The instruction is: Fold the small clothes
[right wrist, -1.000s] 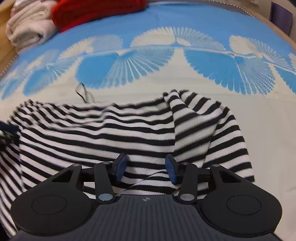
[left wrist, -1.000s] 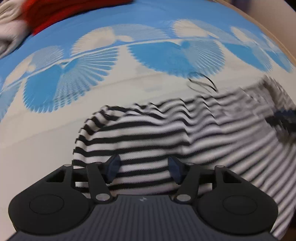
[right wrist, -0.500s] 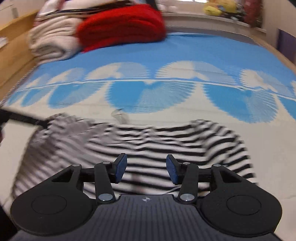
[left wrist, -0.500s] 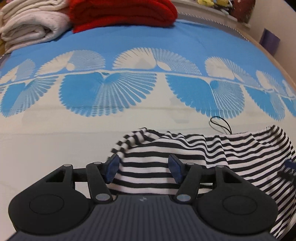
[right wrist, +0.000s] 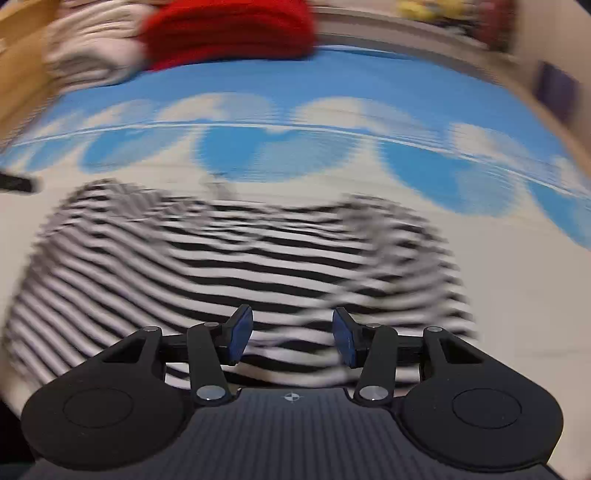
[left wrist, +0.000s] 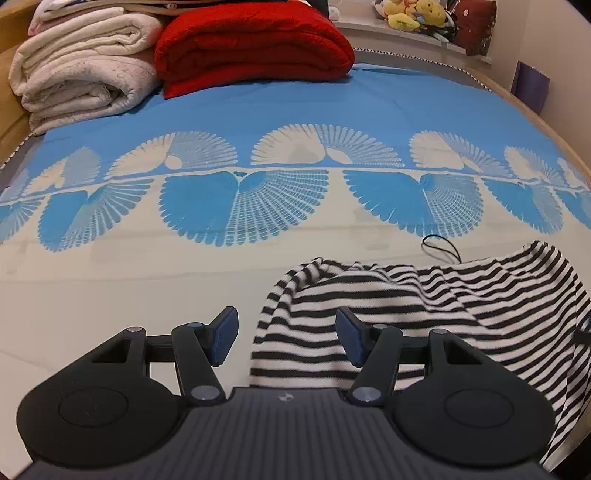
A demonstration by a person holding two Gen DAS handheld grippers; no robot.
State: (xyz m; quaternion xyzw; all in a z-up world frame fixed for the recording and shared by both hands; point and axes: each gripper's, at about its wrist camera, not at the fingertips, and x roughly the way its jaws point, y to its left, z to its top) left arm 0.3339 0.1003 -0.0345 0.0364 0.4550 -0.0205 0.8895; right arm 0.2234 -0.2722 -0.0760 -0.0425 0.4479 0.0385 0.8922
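Nearest the left wrist camera, the left gripper (left wrist: 286, 338) stood with its 2 blue pads (left wrist: 221, 341) apart and nothing pinched between them. The left edge of the striped garment (left wrist: 388, 314) lay on the bed below the gap, closer to the right-hand pad, and neither pad pressed on the cloth. In the right wrist view, which was heavily blurred, the right gripper (right wrist: 291, 336) also had its 2 pads (right wrist: 240, 334) apart, over the near hem of the same black-and-white garment (right wrist: 240, 254); nothing was gripped as far as the blur allowed me to tell.

The garment lay rumpled, not flat, on the cream part of the bedspread (left wrist: 110, 295), with raised folds along its far edge. Just beyond that edge a thin black loop of cord (left wrist: 441, 249) rested on the cream cloth, touching or nearly touching the stripes.

Farther off, a band of blue and white fan shapes (left wrist: 288, 192) crossed the spread, and past it the cloth turned plain blue. At the far end sat a folded red blanket (left wrist: 255, 40) beside a stack of folded cream blankets (left wrist: 81, 62) on its left. On a ledge behind them stood several yellow plush toys (left wrist: 413, 13).
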